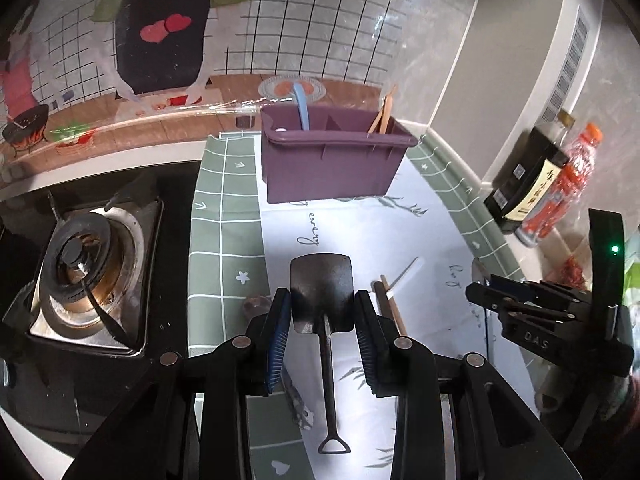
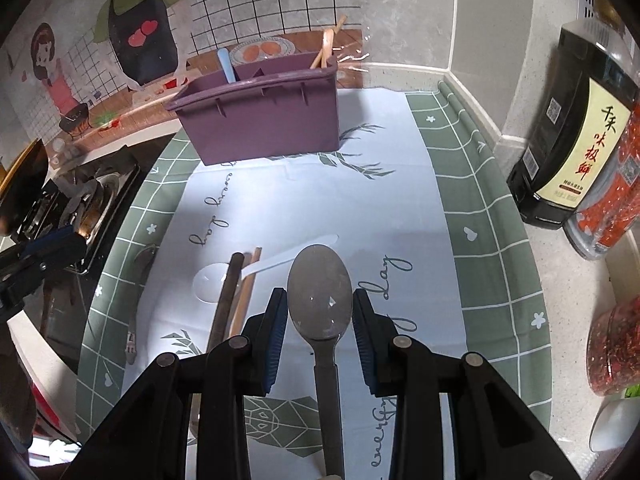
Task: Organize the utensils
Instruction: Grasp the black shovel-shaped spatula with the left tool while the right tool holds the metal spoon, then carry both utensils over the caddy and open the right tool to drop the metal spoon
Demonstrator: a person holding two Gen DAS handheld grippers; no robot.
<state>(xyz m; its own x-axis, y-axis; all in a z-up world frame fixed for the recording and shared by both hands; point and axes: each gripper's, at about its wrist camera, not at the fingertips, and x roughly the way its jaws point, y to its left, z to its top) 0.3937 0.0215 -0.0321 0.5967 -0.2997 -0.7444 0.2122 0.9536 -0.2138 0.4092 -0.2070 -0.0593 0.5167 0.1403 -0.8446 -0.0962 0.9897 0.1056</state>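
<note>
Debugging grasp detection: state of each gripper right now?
Left gripper: shut on the small shovel-shaped spatula, pads against its blade.
Right gripper: shut on the grey spoon, pads against its bowl.

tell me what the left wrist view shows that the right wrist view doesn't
Only the left wrist view shows the dark metal shovel-shaped spoon, gripped by its head in the left hand-held gripper. Only the right wrist view plainly shows the grey oval spoon, gripped in the right hand-held gripper, and the bowl of the white plastic spoon. Both show the purple plastic caddy, the dark sauce bottle and the green-and-white cloth.
</note>
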